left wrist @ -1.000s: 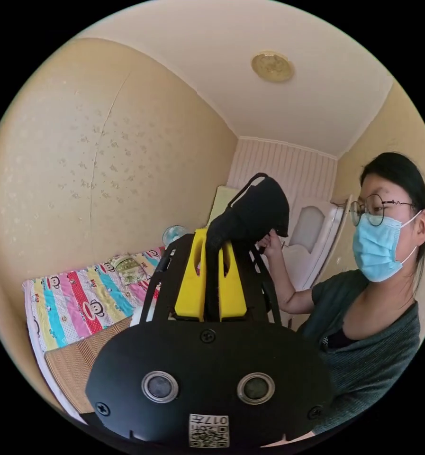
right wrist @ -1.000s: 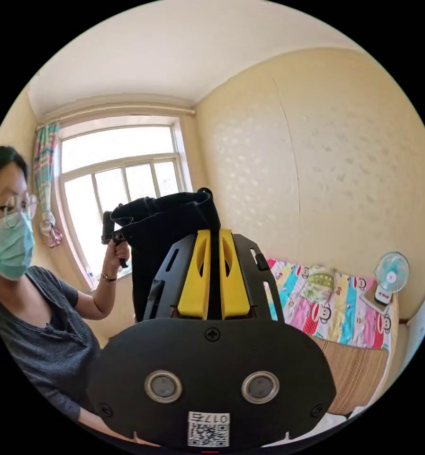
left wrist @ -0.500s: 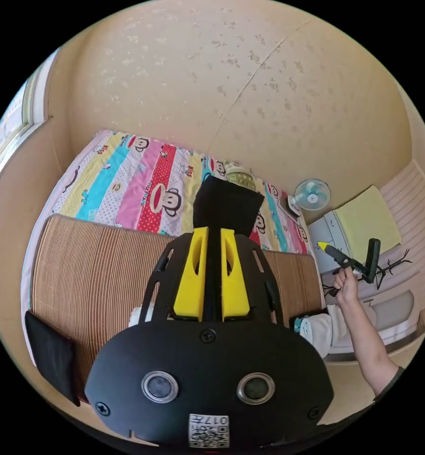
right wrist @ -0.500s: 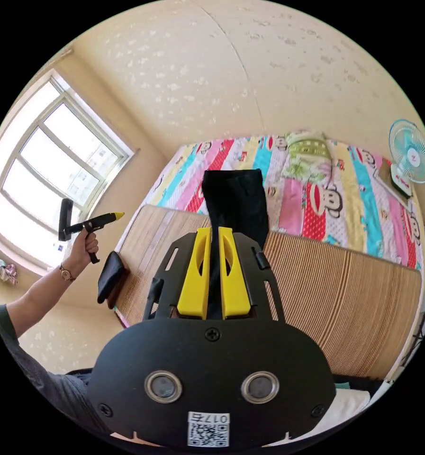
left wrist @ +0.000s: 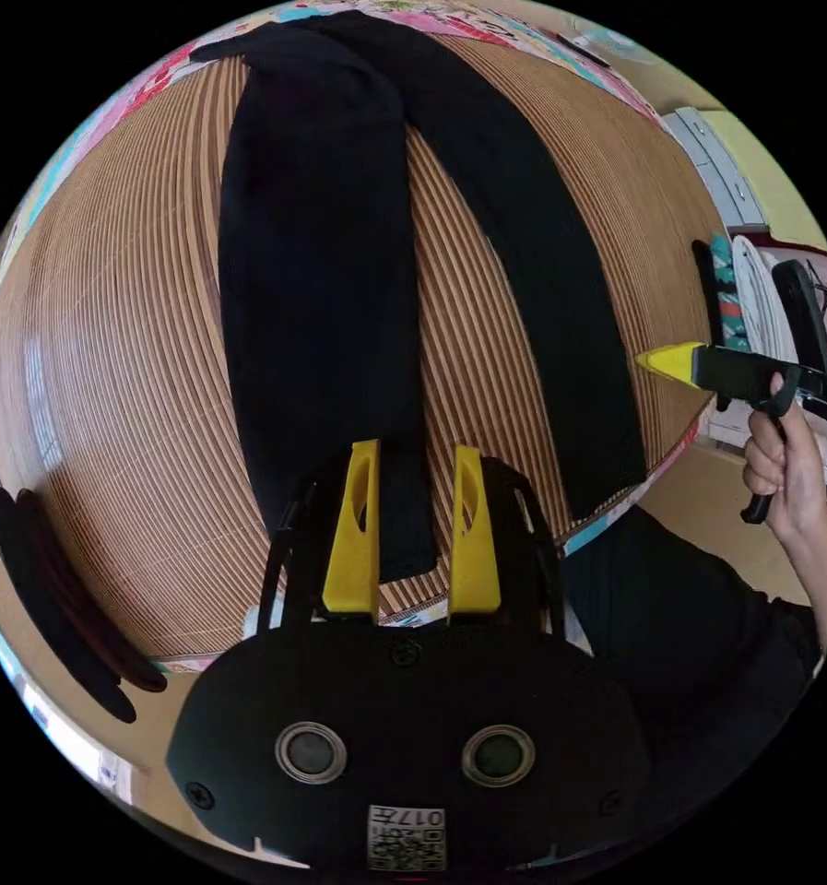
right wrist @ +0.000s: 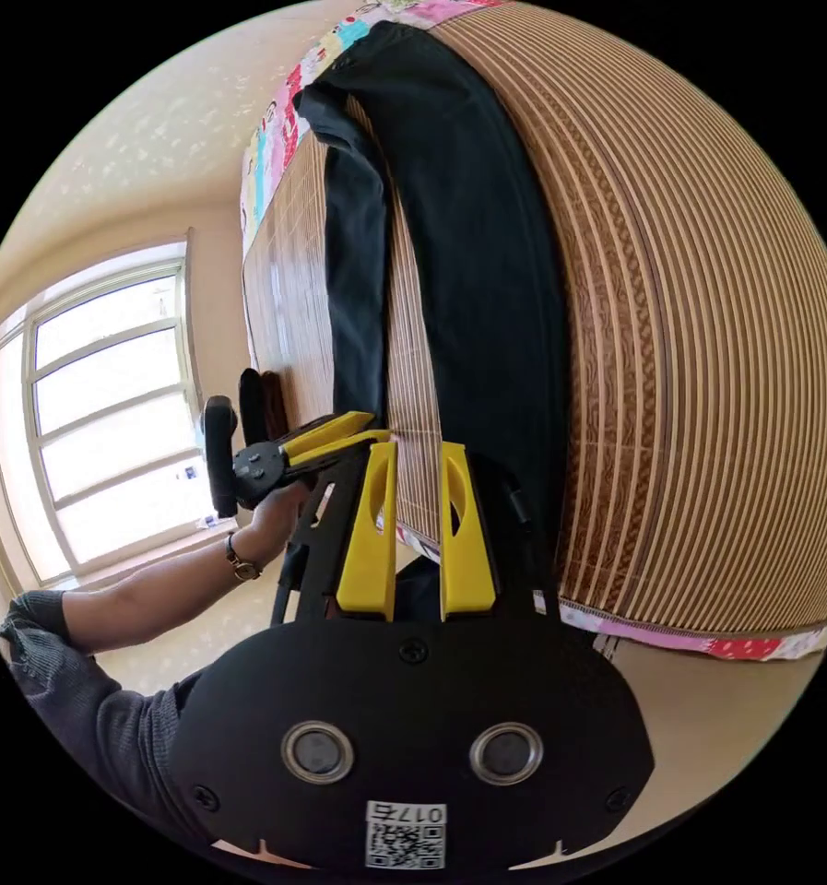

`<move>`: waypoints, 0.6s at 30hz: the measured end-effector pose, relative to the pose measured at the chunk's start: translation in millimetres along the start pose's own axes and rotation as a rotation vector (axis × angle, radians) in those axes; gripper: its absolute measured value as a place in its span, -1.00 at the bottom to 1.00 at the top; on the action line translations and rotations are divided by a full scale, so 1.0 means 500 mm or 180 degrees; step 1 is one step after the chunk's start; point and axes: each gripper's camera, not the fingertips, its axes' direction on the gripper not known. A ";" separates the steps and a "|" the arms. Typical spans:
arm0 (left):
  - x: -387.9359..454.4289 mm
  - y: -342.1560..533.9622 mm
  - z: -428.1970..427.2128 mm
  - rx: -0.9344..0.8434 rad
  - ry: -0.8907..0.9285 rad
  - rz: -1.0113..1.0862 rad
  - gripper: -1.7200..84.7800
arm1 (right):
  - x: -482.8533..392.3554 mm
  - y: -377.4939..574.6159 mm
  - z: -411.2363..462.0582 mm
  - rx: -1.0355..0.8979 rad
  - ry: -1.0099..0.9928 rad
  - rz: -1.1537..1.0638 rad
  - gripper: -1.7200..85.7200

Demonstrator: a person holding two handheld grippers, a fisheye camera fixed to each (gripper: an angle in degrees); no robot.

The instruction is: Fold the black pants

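pants: the black pants (left wrist: 321,277) lie flat on the striped bamboo mat (left wrist: 109,369), both legs stretched away from you toward 12 o'clock in the left gripper view. one leg runs straight up from your left gripper, the other slants from 12 toward 4 o'clock, with a strip of bare mat between them.
left gripper: your left gripper (left wrist: 415,516) has its yellow jaws apart. the near end of one leg lies in the gap between them, and neither jaw presses on the cloth.
right gripper: your right gripper (right wrist: 410,530) also stands with jaws parted at the mat's near edge, with the end of the other leg just beyond its jaws at 1 o'clock. in the left gripper view it sits at 3 o'clock, held in your hand (left wrist: 782,470), its tip over the mat's edge and clear of the cloth.
right gripper view: the pants (right wrist: 468,277) run from 6 toward 12 o'clock. your left gripper (right wrist: 330,438) shows at 9 o'clock, held by your other hand (right wrist: 279,512).
bed: a patterned sheet (right wrist: 275,138) shows beyond the mat's far end.
other: dark folded items (left wrist: 53,590) sit at the mat's edge at 8 o'clock in the left gripper view. a window (right wrist: 100,406) is at 9 o'clock in the right gripper view.
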 end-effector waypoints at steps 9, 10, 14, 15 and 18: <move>-0.365 -0.032 -0.215 0.0374 0.2590 -0.0225 -0.92 | 0.028 0.090 -0.165 0.0134 -0.0112 -0.0087 -0.85; -0.445 0.003 -0.257 0.0908 0.3514 -0.0299 -0.93 | 0.034 0.096 -0.179 0.0167 -0.0153 -0.0079 -0.86; -0.640 0.137 -0.320 0.2104 0.4820 -0.0676 -0.93 | 0.087 0.147 -0.249 0.0329 -0.0387 0.0080 -0.90; -0.683 0.175 -0.326 0.2130 0.4678 -0.0803 -0.92 | 0.103 0.161 -0.260 0.0337 -0.0401 0.0149 -0.90; -0.762 0.250 -0.297 0.1745 0.4023 -0.1309 -0.91 | 0.136 0.189 -0.277 0.0312 -0.0411 0.0279 -0.90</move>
